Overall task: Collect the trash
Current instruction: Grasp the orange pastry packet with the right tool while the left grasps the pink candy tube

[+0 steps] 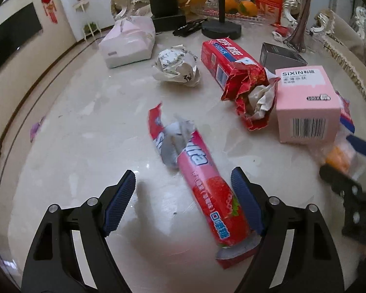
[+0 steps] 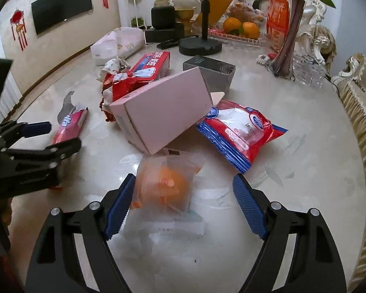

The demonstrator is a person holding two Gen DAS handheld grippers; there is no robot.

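On the counter (image 1: 85, 127) a torn red strawberry wrapper (image 1: 207, 195) is straddled by the spread left gripper (image 1: 183, 195), a clear bag (image 2: 168, 190) of orange pieces by the spread right gripper (image 2: 183, 195), beside a pink box (image 1: 307, 102) marked "SiXiN".

Box (image 2: 163, 112) behind bag (image 2: 168, 185) – pouch (image 2: 239, 131) right, wrapper (image 2: 69, 124) left.

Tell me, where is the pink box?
The pink box lies on the table in the middle of the right wrist view, tipped against the red and blue packet, just beyond the clear bag with something orange.
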